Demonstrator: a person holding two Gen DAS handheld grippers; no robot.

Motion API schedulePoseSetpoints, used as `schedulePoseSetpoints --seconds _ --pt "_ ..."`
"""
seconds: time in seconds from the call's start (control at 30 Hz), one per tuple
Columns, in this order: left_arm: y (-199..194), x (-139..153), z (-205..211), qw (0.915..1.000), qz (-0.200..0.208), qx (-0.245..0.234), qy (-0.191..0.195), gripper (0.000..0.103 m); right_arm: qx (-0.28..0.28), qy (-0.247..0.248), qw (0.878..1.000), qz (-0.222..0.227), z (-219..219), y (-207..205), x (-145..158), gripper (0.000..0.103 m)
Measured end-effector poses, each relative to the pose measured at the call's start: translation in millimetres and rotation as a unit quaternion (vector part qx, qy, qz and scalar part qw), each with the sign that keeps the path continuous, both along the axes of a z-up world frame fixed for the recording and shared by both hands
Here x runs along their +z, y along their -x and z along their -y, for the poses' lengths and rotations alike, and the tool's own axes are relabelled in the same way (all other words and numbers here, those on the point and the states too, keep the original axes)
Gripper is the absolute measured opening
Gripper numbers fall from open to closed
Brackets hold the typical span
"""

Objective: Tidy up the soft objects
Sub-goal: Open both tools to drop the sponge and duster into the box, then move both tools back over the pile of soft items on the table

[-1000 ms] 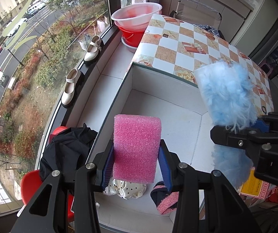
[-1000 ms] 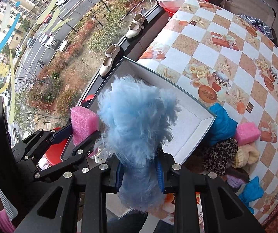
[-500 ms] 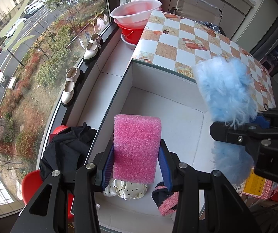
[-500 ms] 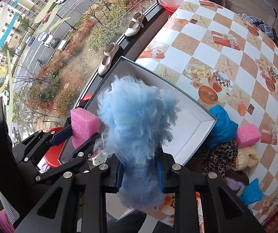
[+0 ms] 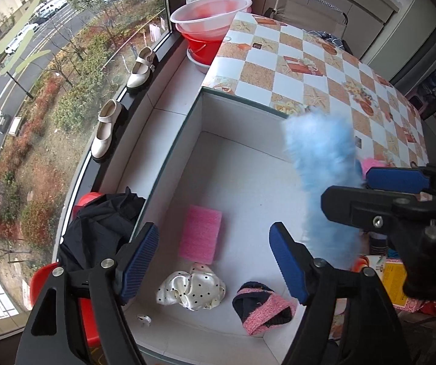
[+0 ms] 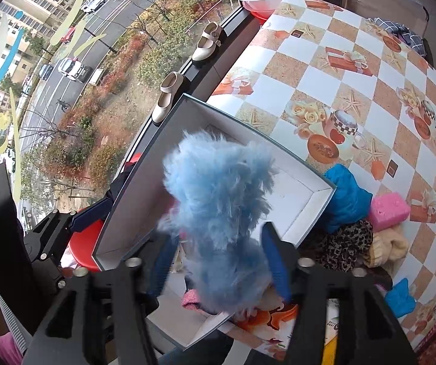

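My left gripper (image 5: 215,261) hangs over the white box (image 5: 205,115), its jaws opening with nothing between them. Below it, the pink sponge (image 5: 199,234) is down on the box floor, near a polka-dot cloth (image 5: 192,289) and a navy-and-pink sock (image 5: 262,307). My right gripper (image 6: 218,264) hovers over the box's near right corner. Its jaws are opening, and the blue fluffy piece (image 6: 218,219) stands blurred between the blue pads (image 6: 274,261), no longer squeezed. In the left wrist view the fluffy piece (image 5: 321,176) hangs at the right.
Beside the box on the chequered tablecloth (image 6: 354,60) lie more soft things: blue cloth (image 6: 345,200), a pink sponge (image 6: 389,210), leopard fabric (image 6: 345,243), a cream knit (image 6: 388,249). Shoes (image 5: 104,130) stand on the window sill, basins (image 5: 212,18) at the far end, and a black garment (image 5: 96,231) left of the box.
Both grippers have opened. The pink sponge left the left jaws and dropped to the box floor. The blue fluffy piece has come loose between the right jaws and sags lower.
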State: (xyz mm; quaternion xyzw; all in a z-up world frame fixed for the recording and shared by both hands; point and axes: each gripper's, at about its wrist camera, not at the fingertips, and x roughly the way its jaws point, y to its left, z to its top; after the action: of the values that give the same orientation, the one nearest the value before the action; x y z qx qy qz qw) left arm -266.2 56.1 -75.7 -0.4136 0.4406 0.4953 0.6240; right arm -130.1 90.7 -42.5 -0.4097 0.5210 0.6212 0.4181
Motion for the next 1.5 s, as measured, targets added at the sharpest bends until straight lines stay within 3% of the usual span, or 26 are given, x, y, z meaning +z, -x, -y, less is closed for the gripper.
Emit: schedulePoseSetpoints --seconds 0.03,0.07,0.17,0.27,0.47,0.67,0.83,1.03,1.27,1.37,1.5 --pt "-1 1 0 1.0 0.006 -0.001 -0.001 0.083 -0.006 -0.004 1.0 0.005 0 -2 1 0.098" --pt "-2 2 1 0.9999 0.013 -0.004 -0.001 0.086 -0.011 -0.007 1.0 0.013 0 -4 2 0.103" --pt "-2 5 1 0.9987 0.05 -0.007 0.011 0.09 -0.02 -0.005 1.0 0.015 1 -13 6 0.103" --pt "-6 12 -1 0.9967 0.078 -0.011 0.015 0.103 -0.035 -0.002 0.999 0.008 7 -29 13 0.103" --pt "-32 29 -5 0.9927 0.112 -0.042 0.018 0.103 -0.086 0.02 0.996 0.002 23 -94 28 0.103" --pt "-73 37 -2 0.9888 0.119 -0.085 0.027 0.103 -0.137 0.049 0.989 0.034 40 -175 27 0.103" --pt "-107 36 4 0.986 0.115 -0.115 0.04 0.103 -0.152 0.094 0.983 0.038 46 -219 -2 0.103" --pt "-135 32 11 0.9863 0.09 -0.128 0.051 0.103 -0.103 0.131 0.985 0.048 29 -232 -54 0.103" --pt "-152 25 15 0.9895 0.058 -0.118 0.061 0.103 -0.018 0.16 0.987 0.012 -9 -200 -114 0.103" --pt "-158 19 16 0.9906 0.047 -0.108 0.07 0.103 0.032 0.174 0.984 0.027 -20 -177 -139 0.103" --pt "-170 12 14 0.9907 0.034 -0.104 0.08 0.103 0.063 0.186 0.977 0.088 -22 -169 -171 0.103"
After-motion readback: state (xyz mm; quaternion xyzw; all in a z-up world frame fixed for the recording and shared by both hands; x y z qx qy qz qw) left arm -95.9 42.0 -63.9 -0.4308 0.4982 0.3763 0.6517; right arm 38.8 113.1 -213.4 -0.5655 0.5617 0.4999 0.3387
